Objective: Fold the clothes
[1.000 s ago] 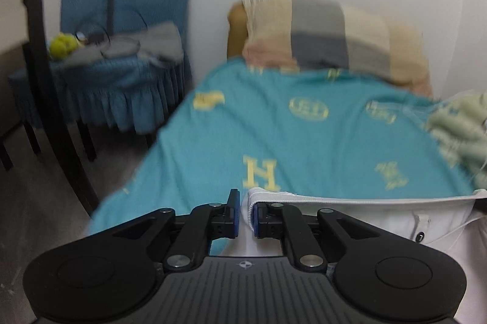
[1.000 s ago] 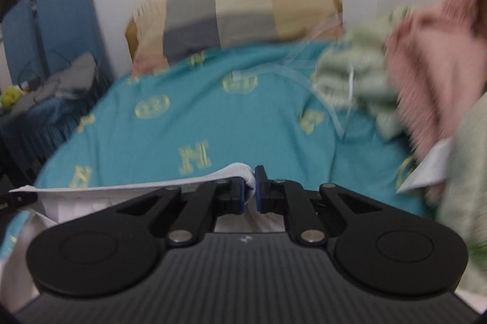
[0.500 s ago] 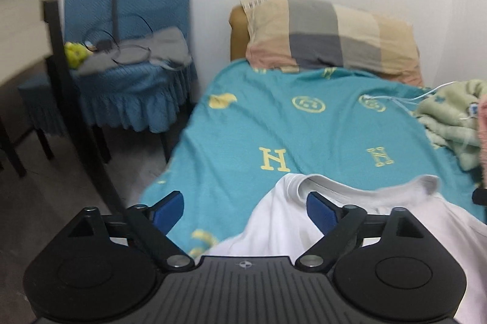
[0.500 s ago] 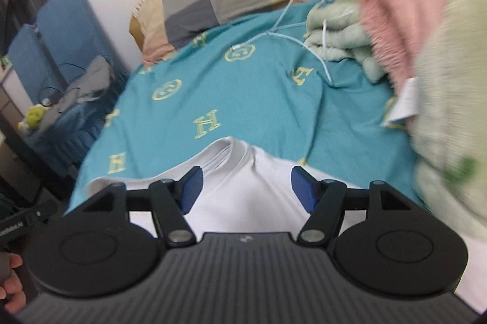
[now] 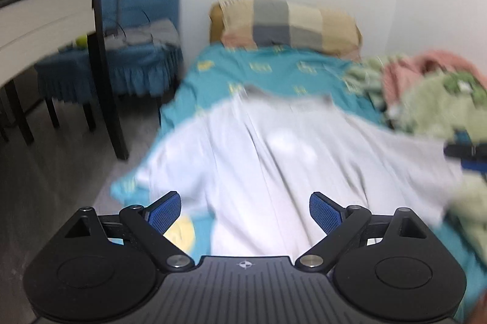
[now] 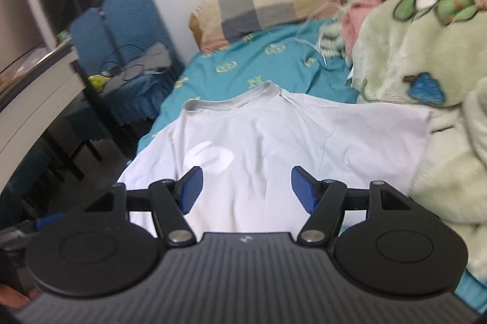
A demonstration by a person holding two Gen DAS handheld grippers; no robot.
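A white T-shirt (image 6: 261, 147) lay spread flat on the bed (image 6: 243, 71), which was covered with a teal sheet patterned in yellow letters. The shirt's collar pointed toward the far end, where a checked pillow (image 6: 264, 4) rested against the wall. A pale oval print showed on the chest. The shirt's right sleeve reached out to touch a heap of fluffy green and pink blankets (image 6: 426, 56) piled along the right side of the bed, while its left edge draped toward the bed's left side.

The right gripper (image 6: 246, 190) hovered over the near part of the shirt with its blue pads spread wide and nothing between them. The left gripper (image 5: 245, 211) was likewise spread wide and empty, above the shirt's near left portion; that view was blurred by motion, so finer detail of the cloth could not be told.

To the left of the bed stood blue-covered chairs (image 6: 121, 29) with a grey cloth on the seat, and nearer still a desk (image 5: 45, 19) with dark legs.
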